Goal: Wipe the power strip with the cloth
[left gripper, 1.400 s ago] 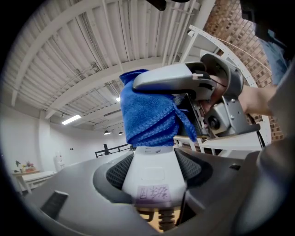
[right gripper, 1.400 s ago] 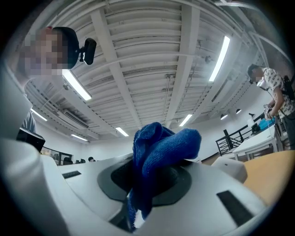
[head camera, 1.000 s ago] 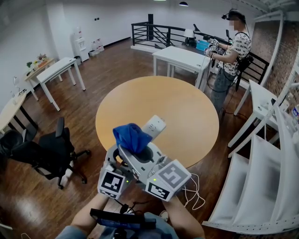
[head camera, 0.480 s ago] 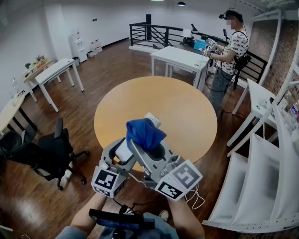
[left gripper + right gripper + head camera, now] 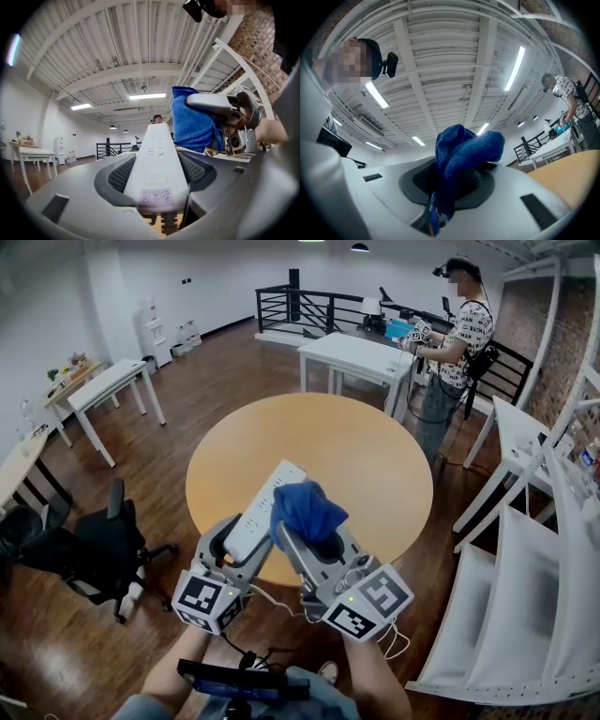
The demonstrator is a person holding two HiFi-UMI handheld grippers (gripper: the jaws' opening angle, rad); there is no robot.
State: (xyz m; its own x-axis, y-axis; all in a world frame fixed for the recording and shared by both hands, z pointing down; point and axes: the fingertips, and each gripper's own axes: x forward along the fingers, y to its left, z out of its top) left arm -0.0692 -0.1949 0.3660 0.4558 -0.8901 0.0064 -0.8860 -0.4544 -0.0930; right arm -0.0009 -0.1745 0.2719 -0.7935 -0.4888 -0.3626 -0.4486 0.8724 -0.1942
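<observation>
I hold both grippers up in front of me above the near edge of the round wooden table (image 5: 375, 460). The left gripper (image 5: 246, 542) is shut on the white power strip (image 5: 262, 507), which sticks out forward and up; the strip (image 5: 157, 166) runs between the jaws in the left gripper view. A bunched blue cloth (image 5: 307, 507) is clamped in the shut right gripper (image 5: 314, 540) and rests against the right side of the strip. The cloth (image 5: 459, 161) fills the jaws in the right gripper view and shows as a blue bundle (image 5: 194, 119) beside the strip.
The strip's white cable (image 5: 389, 638) loops down near my right arm. A black office chair (image 5: 103, 545) stands at the left. White tables (image 5: 361, 357) and a standing person (image 5: 459, 343) are beyond the round table. White shelving (image 5: 525, 549) lines the right side.
The power strip has tilted so more of its length now shows, pointing up and left. The cloth has moved right and down along the strip. Both grippers have spread slightly apart.
</observation>
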